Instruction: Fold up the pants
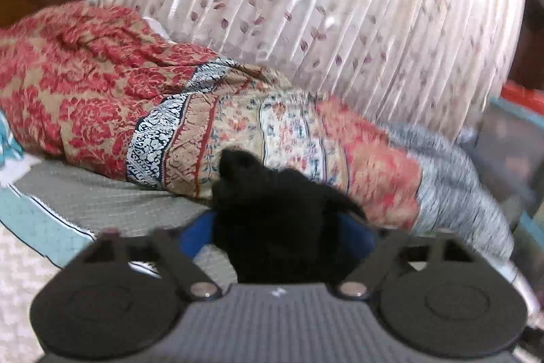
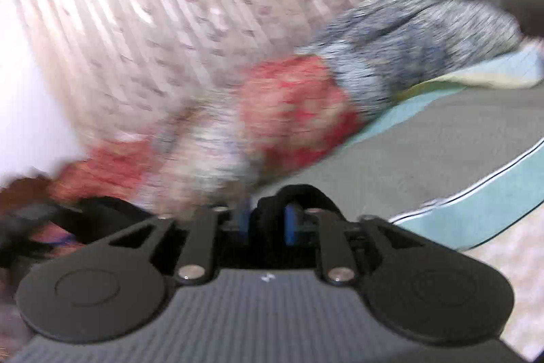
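Black pants (image 1: 272, 213) are bunched between the left gripper's (image 1: 277, 232) blue fingers (image 1: 192, 235); a fold is pinched by the right gripper (image 2: 267, 220).

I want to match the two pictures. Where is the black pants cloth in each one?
Left wrist view: the black pants bunch up at bottom center, pinched between the left gripper fingers.
Right wrist view: a black fold at bottom center, in the right gripper.
Shared landmark: the red patterned blanket under the pleated curtain.
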### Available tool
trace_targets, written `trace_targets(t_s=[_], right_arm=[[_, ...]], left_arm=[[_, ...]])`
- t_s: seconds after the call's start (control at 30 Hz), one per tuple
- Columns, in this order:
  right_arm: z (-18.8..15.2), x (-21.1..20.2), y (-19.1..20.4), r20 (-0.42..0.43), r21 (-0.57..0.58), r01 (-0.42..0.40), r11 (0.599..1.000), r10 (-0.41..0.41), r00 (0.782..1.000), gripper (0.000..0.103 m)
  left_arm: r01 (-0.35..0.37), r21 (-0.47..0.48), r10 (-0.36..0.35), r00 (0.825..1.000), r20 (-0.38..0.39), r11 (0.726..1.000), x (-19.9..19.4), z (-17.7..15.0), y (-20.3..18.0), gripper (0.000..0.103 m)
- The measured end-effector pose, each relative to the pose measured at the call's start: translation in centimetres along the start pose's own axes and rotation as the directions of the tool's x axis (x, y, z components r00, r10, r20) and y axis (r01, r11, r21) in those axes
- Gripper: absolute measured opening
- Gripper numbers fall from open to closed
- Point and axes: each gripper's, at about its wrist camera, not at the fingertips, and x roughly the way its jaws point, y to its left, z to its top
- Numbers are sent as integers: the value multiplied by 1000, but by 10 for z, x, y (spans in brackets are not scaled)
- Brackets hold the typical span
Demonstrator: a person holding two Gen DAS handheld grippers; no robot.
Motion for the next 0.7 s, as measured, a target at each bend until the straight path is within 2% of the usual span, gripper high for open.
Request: trace_targets(t_s=[0.03, 0.07, 0.17, 0.23, 0.3, 0.37, 0.43, 0.5, 0.53, 0.57, 0.6, 0.63, 0.67, 0.7], right_arm=[[-6, 12, -3, -40, -35, 87, 996, -89, 995, 48], [-13, 17, -10, -71, -28, 134, 991, -136, 988, 50], [-39, 8, -36, -115, 49, 121, 991, -115, 987, 60], [-54, 0, -46, -143, 81, 150, 985, -137, 980, 61], [-60, -16, -60, -139, 144, 147, 979, -127, 982, 64], [-71, -29, -74, -145, 209, 149, 966, -120, 982, 71], [-82, -34, -89, -163, 272, 150, 950, -108, 981, 75], [-90, -37, -101, -190, 319, 164, 933, -106, 976, 75], [-91, -32, -103, -206, 340, 166, 926, -99, 974, 75], [-92, -28, -103, -211, 357, 153, 921, -80, 974, 76], [-92, -22, -102, -209, 372, 136, 918, -60, 976, 76], [-90, -17, -101, -208, 385, 124, 915, -45, 977, 76], [-89, -11, -101, -208, 399, 115, 910, -33, 978, 76], [-87, -6, -100, -208, 408, 110, 906, -24, 978, 76]], left_arm=[[18, 35, -17, 1000, -23, 999, 1, -11, -2, 84], [31, 59, -27, 998, -57, 998, 1, -27, -1, 84], [49, 48, -40, 986, -159, 998, 3, -70, 11, 90], [54, -29, -59, 963, -261, 998, 3, -102, 30, 90], [26, -122, -66, 941, -331, 992, 8, -123, 47, 91], [-2, -243, -100, 907, -409, 970, 17, -143, 62, 92], [-6, -327, -154, 875, -460, 945, 30, -152, 68, 94], [20, -360, -201, 857, -474, 933, 44, -157, 60, 99], [31, -355, -212, 851, -481, 934, 51, -159, 53, 91], [29, -345, -206, 847, -490, 938, 55, -162, 48, 76], [31, -336, -207, 838, -504, 942, 57, -163, 42, 44], [28, -338, -210, 830, -516, 941, 60, -161, 40, 39], [24, -349, -211, 835, -509, 937, 56, -161, 40, 35], [35, -353, -219, 839, -497, 935, 48, -157, 43, 25]])
